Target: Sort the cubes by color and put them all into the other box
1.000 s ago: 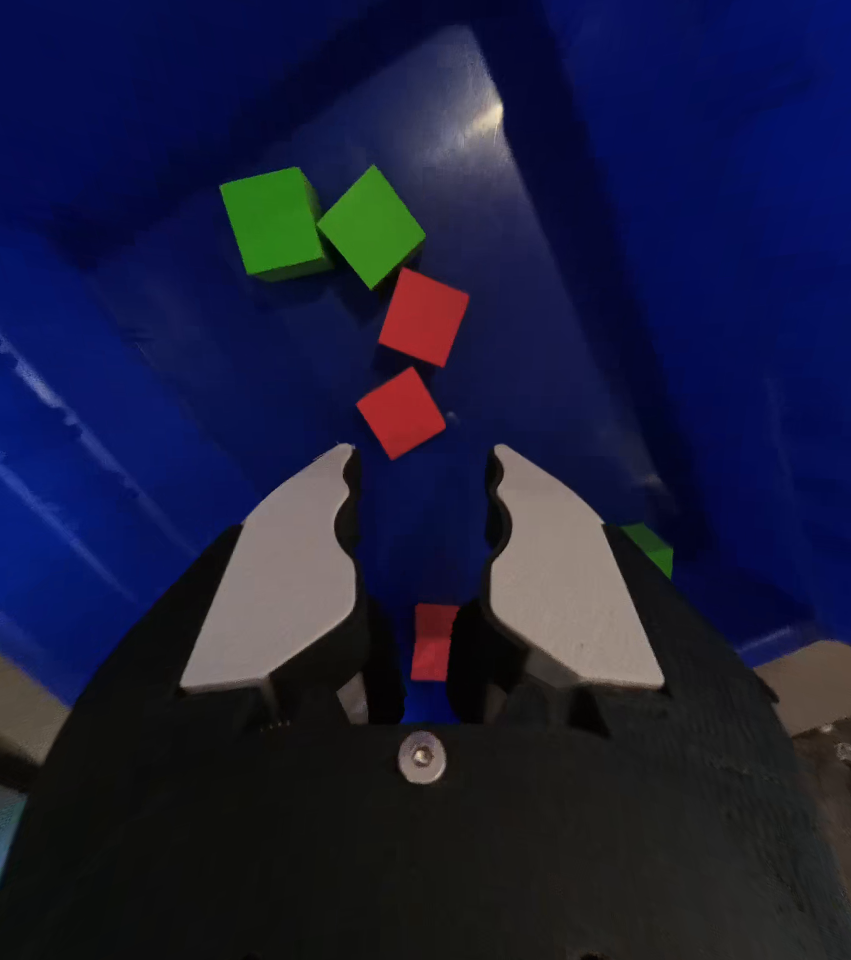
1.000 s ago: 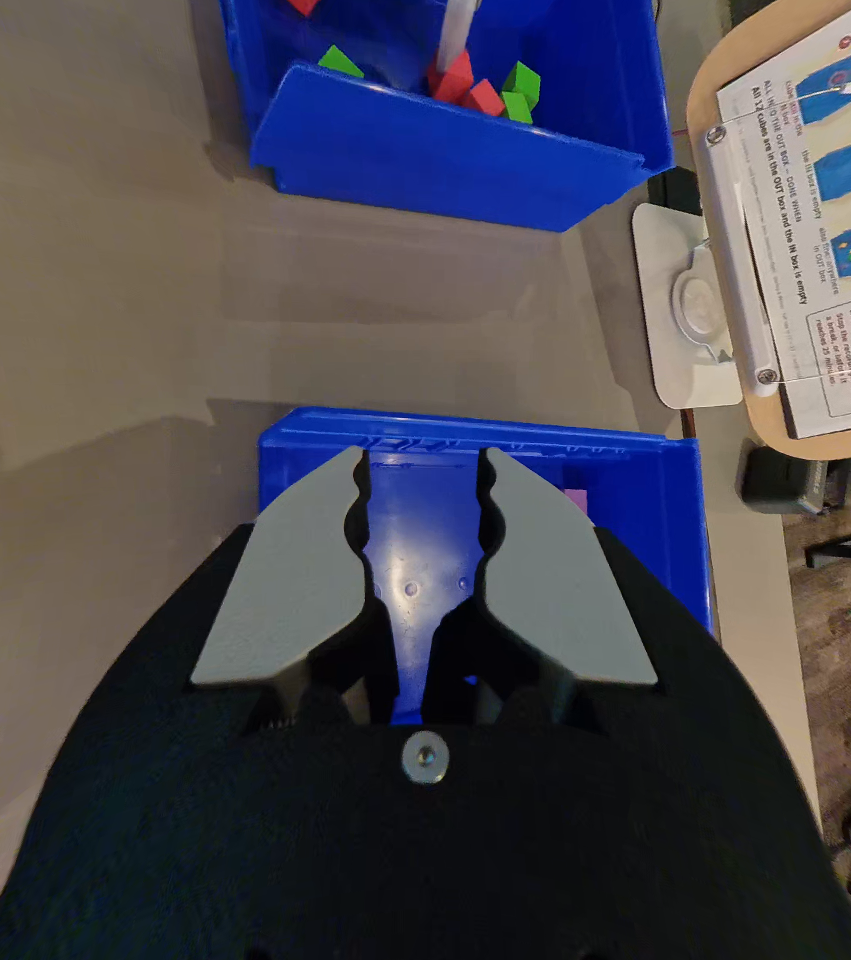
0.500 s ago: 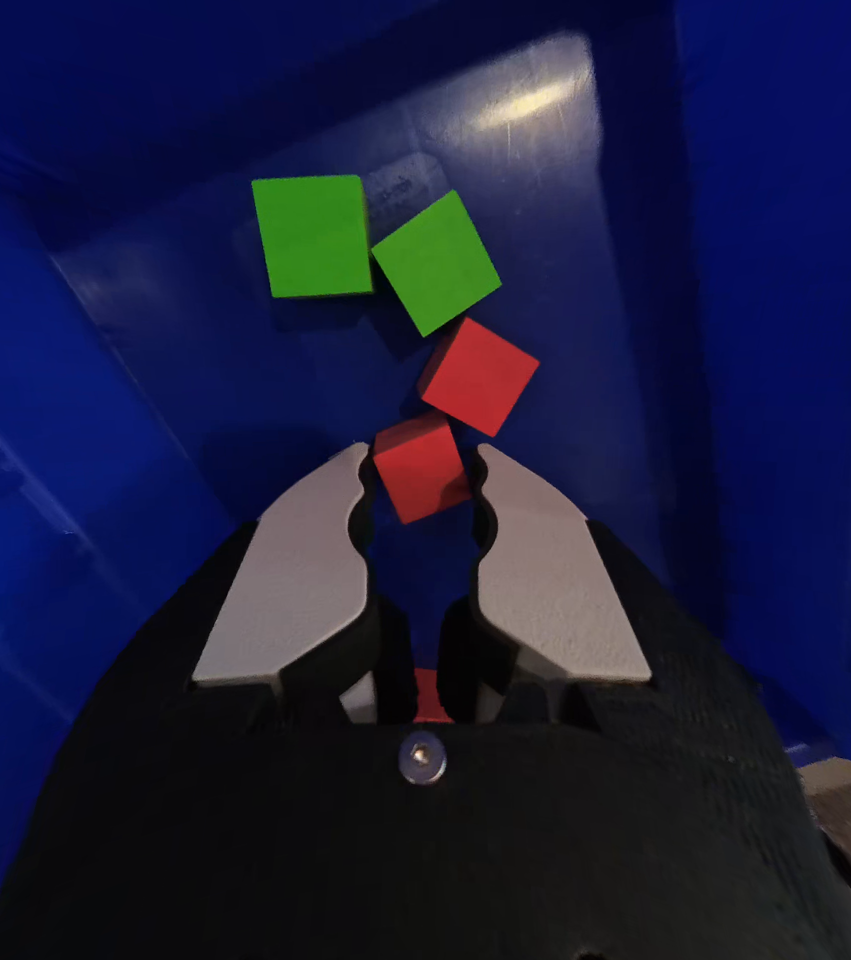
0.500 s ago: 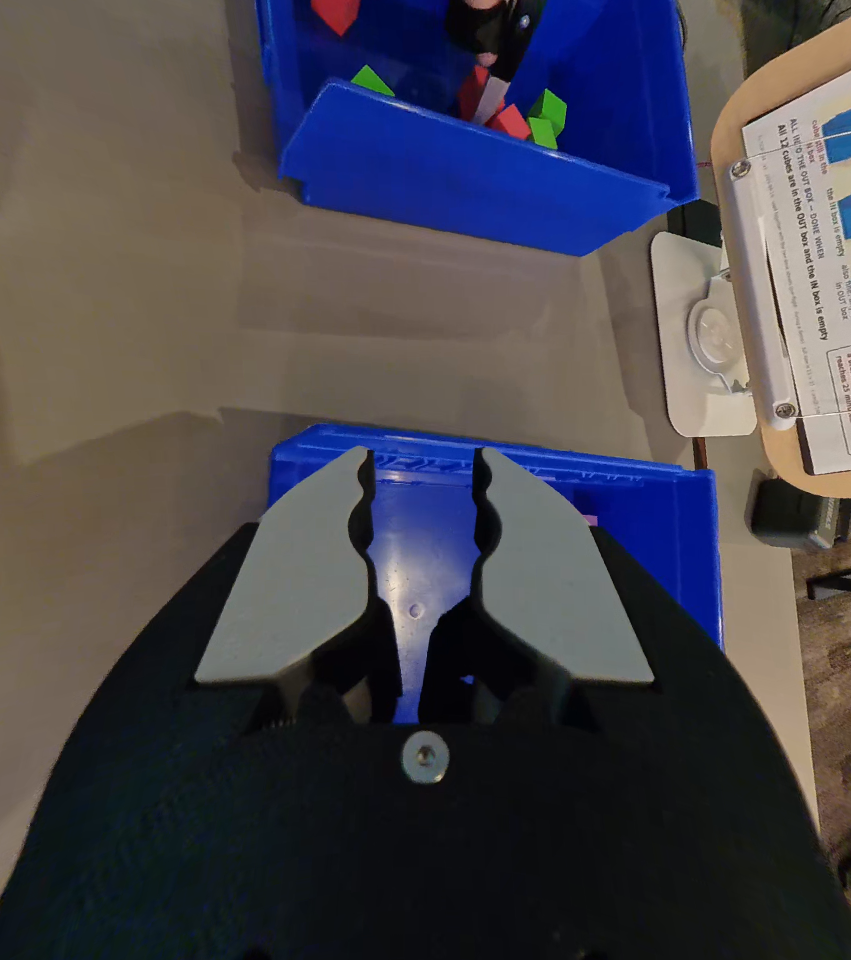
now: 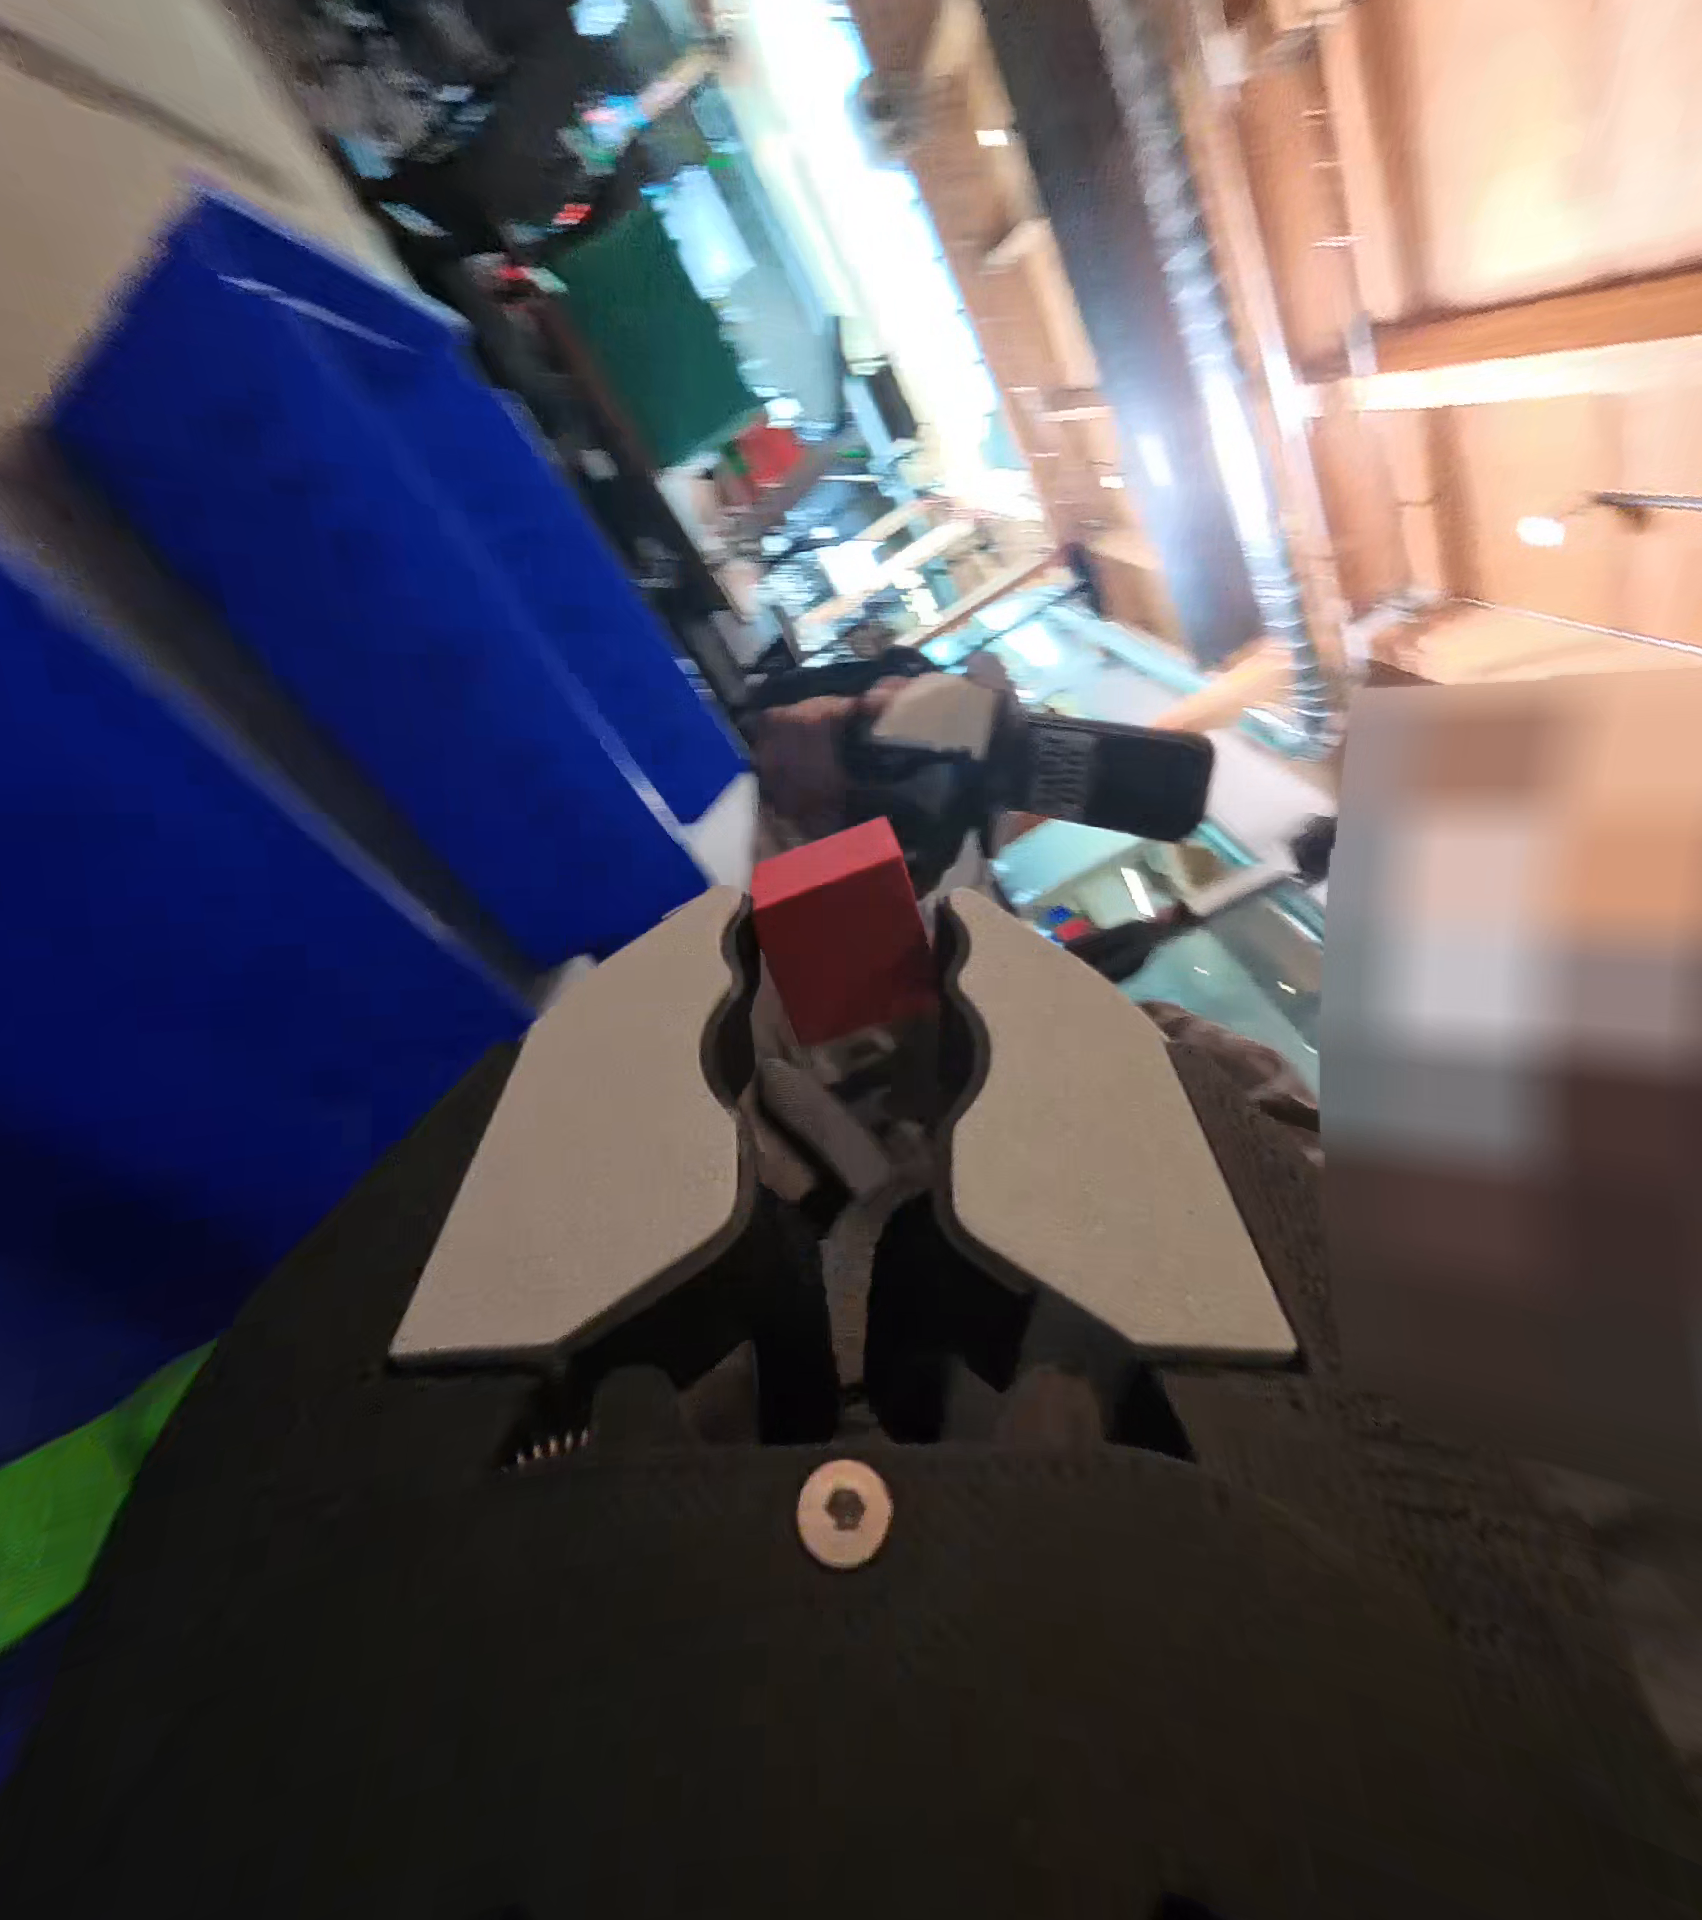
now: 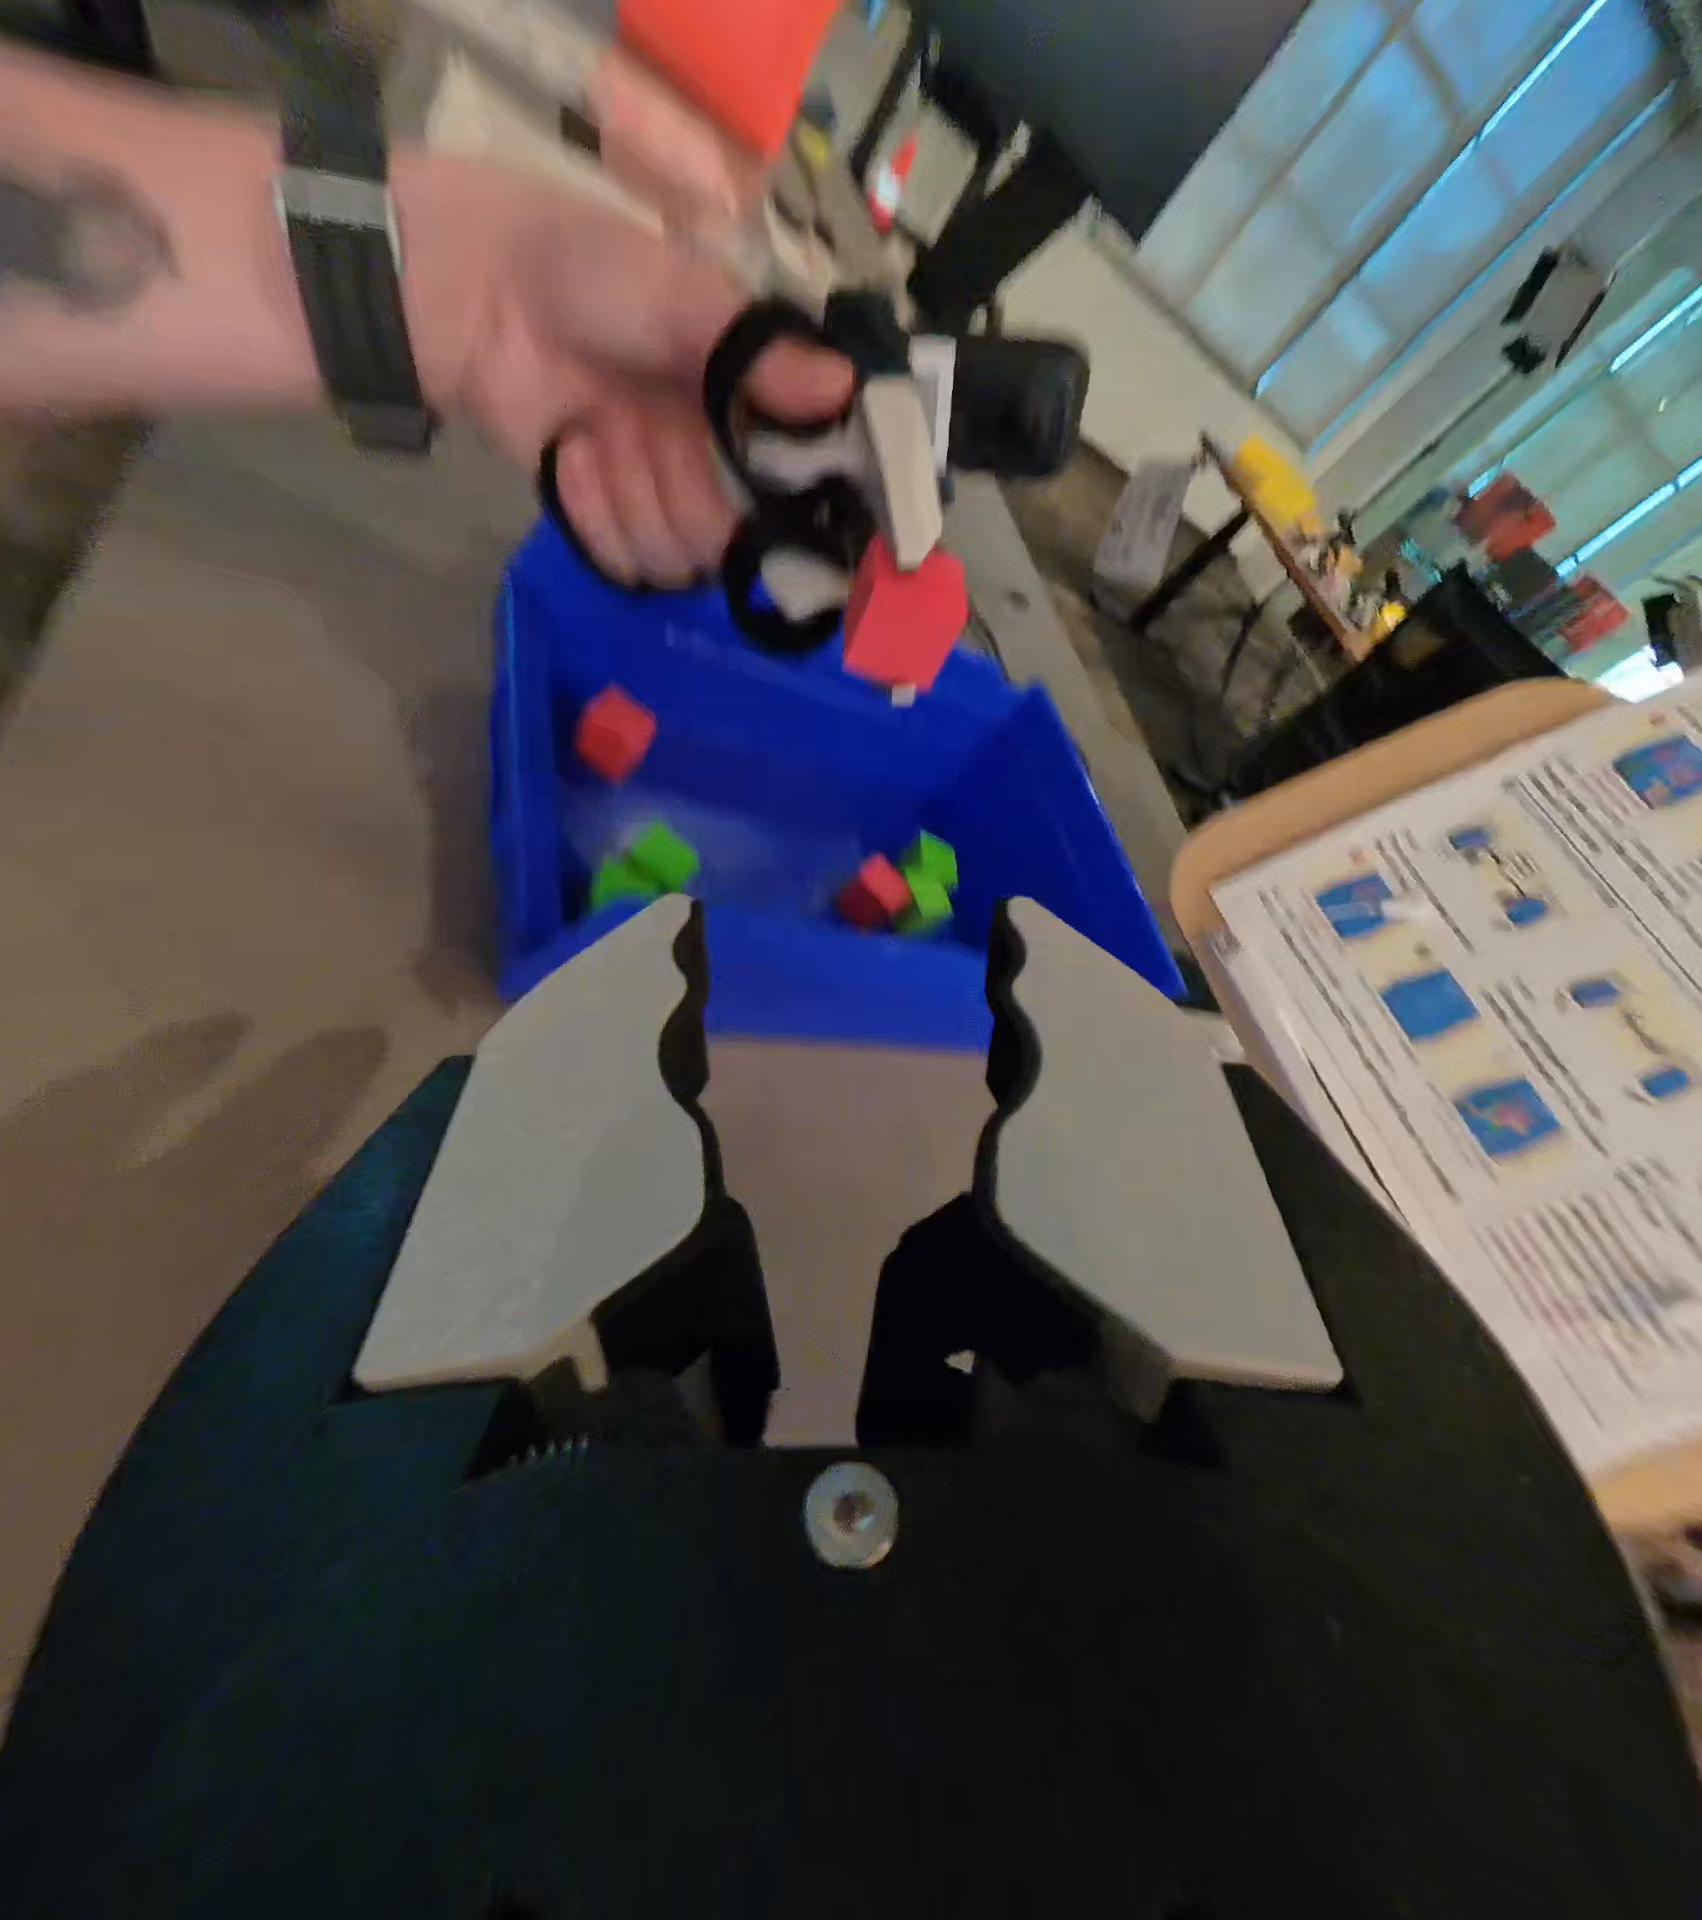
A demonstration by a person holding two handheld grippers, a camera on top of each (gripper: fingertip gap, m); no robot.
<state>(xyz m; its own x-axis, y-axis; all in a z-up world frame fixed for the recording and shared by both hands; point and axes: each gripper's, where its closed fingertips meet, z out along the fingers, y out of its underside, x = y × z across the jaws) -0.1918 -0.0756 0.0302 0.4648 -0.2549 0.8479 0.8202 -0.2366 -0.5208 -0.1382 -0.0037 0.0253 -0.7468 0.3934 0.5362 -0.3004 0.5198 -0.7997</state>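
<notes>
Now aloft | left gripper (image 5: 842,961) clamped a red cube (image 5: 842,961) above the blue bin (image 6: 795,769) | right gripper (image 6: 842,961) gaped wide, empty, over tan table (image 6: 203,935)

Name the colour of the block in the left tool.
Red block; left wrist view shows it best.

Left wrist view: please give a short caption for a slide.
Left gripper jaws shut on a red cube, beside blue bins.
</notes>
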